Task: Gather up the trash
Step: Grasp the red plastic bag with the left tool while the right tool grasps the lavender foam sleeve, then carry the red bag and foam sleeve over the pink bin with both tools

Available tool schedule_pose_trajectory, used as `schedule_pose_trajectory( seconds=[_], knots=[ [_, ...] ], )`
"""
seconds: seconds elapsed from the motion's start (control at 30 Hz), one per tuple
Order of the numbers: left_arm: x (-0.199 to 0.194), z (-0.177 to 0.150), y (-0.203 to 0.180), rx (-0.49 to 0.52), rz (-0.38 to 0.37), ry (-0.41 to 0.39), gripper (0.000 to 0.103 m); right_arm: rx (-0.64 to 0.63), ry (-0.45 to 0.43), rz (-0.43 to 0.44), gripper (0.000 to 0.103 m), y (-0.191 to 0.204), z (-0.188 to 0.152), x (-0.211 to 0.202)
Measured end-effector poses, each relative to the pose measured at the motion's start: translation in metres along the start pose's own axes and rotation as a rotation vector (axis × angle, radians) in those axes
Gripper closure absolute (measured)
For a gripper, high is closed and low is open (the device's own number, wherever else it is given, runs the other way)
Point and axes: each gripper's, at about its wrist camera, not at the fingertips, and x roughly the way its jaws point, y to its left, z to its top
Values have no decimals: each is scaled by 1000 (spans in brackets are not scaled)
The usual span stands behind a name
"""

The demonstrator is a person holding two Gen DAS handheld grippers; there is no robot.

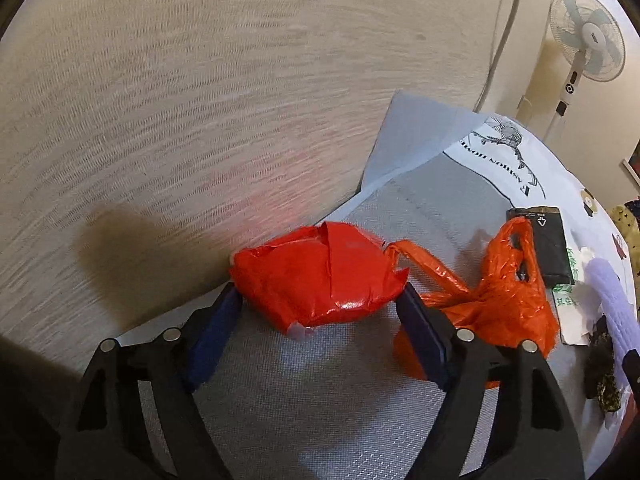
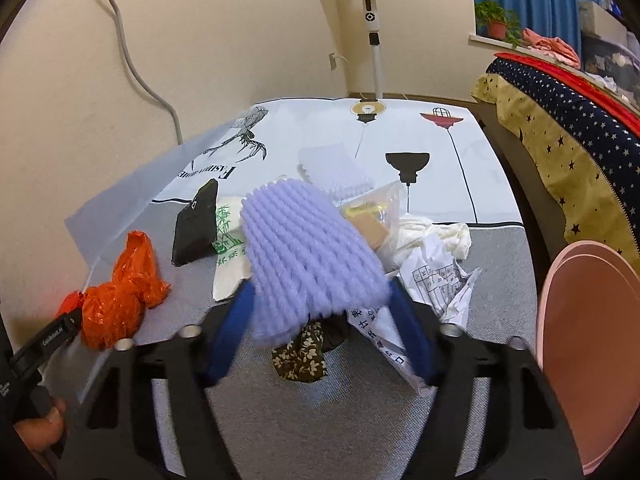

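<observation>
A crumpled red wrapper [image 1: 320, 276] lies on the grey table cover by the wall. My left gripper [image 1: 319, 300] has a blue pad pressed against each side of it. An orange plastic bag [image 1: 508, 300] lies just right of that gripper. In the right wrist view a purple foam net [image 2: 308, 248] fills the gap of my right gripper [image 2: 319, 290], whose pads squeeze its near end. Around and under the net lie a black pouch [image 2: 196, 228], a crumpled printed paper [image 2: 436, 280], a clear bag [image 2: 372, 216], a white foam net [image 2: 336, 172] and a floral scrap [image 2: 300, 356].
The beige wall [image 1: 200, 100] runs close along the left of the table cloth [image 2: 320, 420]. A pink bin [image 2: 588, 340] stands at the right table edge. A standing fan [image 2: 372, 20] is behind the table, and bedding with stars [image 2: 560, 132] lies far right. A hand [image 2: 40, 428] shows at lower left.
</observation>
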Motion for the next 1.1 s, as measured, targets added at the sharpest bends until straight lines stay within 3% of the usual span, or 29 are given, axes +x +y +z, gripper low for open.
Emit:
schedule_pose_trajectory(
  seconds=[0.1,0.2,0.5,1.1],
  knots=[
    [-7,0,-2,16,1,-23,28,6,-11,1,78,-6,1,-6],
    [-14,3,-7,35,-14,-43,29,16,-30,1,85,-11,3,-15],
    [-45,0,-20,129,-78,-111,29,43,-111,-26,88,-30,5,-62],
    [-120,-23,-60,298,-328,-151,29,93,-235,-141,88,-66,2,-172]
  ],
)
